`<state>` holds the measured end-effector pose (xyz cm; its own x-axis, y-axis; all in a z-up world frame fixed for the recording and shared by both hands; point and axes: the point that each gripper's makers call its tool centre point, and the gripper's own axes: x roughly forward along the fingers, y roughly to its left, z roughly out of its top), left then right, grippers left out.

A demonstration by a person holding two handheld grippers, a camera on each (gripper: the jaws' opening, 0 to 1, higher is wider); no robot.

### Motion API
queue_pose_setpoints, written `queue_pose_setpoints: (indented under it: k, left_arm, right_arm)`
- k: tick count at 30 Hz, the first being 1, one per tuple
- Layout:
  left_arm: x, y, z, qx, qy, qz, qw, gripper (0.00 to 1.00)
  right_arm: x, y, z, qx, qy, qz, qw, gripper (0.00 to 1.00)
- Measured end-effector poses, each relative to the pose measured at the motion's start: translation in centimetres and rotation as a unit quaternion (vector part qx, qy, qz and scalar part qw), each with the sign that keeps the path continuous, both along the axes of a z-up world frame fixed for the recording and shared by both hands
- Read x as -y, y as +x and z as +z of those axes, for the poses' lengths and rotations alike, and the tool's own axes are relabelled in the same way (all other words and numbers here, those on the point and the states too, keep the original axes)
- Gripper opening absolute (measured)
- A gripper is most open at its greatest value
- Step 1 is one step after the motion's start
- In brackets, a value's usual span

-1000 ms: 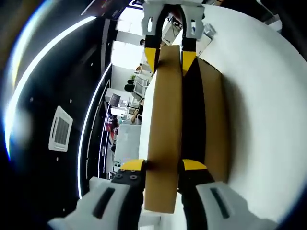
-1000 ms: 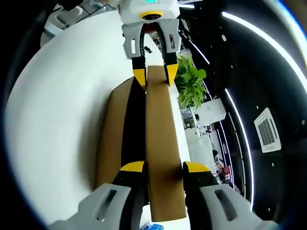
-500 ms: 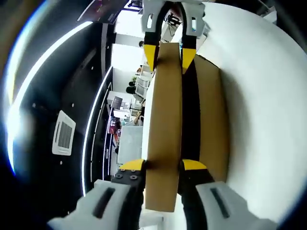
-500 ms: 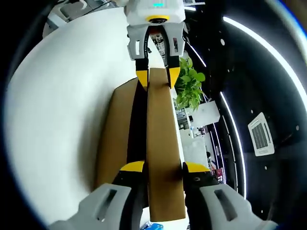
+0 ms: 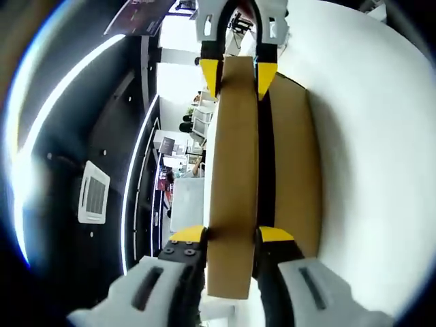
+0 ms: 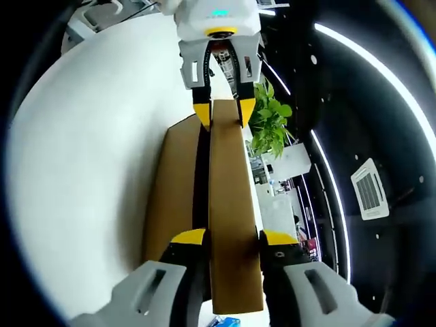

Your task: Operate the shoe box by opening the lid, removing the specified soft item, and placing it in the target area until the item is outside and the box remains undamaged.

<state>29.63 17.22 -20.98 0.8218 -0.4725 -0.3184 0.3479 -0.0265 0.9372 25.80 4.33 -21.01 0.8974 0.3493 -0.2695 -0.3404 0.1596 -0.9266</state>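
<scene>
Each gripper is clamped on an opposite end of the lid: left gripper, right gripper. The box lies just beside it on the white table. Lift both ends evenly and straight away from the box, judging by the dark gap, so the cardboard doesn't twist or tear.

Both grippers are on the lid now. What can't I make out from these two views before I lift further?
- Box interior: in the left gripper view the raised lid leaves a dark gap beside the box; no soft item can be made out.
- Right gripper view: same gap, in shadow behind the lid.
- Target area: nothing on the white table marks it.
- Lid's near end: hidden between the left gripper jaws.
</scene>
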Motion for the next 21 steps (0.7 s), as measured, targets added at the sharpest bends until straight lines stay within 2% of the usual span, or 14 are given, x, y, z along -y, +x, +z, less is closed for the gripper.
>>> queue_pose_setpoints:
  k: [16,21]
  left_arm:
    - [-0.1,-0.4,-1.4,0.002,0.009,0.002,1.0,0.28]
    - [-0.1,-0.4,-1.9,0.021,0.006,0.0,0.9998,0.28]
  right_arm:
    - [-0.1,-0.6,-1.2,-0.008,0.007,-0.003,0.9999,0.3]
    - [-0.2,-0.6,-1.5,-0.008,0.019,-0.005,0.9998,0.3]
